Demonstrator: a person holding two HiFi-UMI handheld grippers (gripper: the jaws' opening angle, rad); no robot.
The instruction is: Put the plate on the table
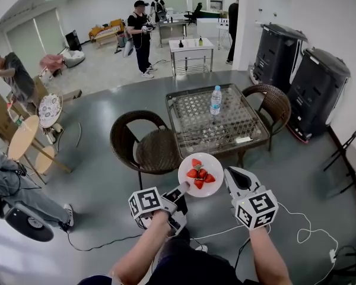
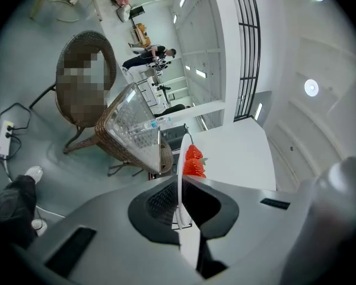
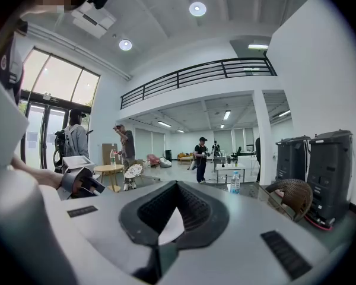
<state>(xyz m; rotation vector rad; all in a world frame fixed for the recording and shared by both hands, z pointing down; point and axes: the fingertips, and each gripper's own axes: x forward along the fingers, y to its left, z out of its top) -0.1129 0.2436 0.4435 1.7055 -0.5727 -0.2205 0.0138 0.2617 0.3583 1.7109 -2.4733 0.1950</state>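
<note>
Just off the near edge of the glass-topped table, the white plate hangs level in the air. Its left rim is pinched between the jaws of the left gripper, and strawberries are piled at its middle. Just beside the plate's right rim, the right gripper is clenched on nothing, jaw tips meeting, while a water bottle stands upright around the middle of the tabletop and a wicker chair sits at its left edge.
</note>
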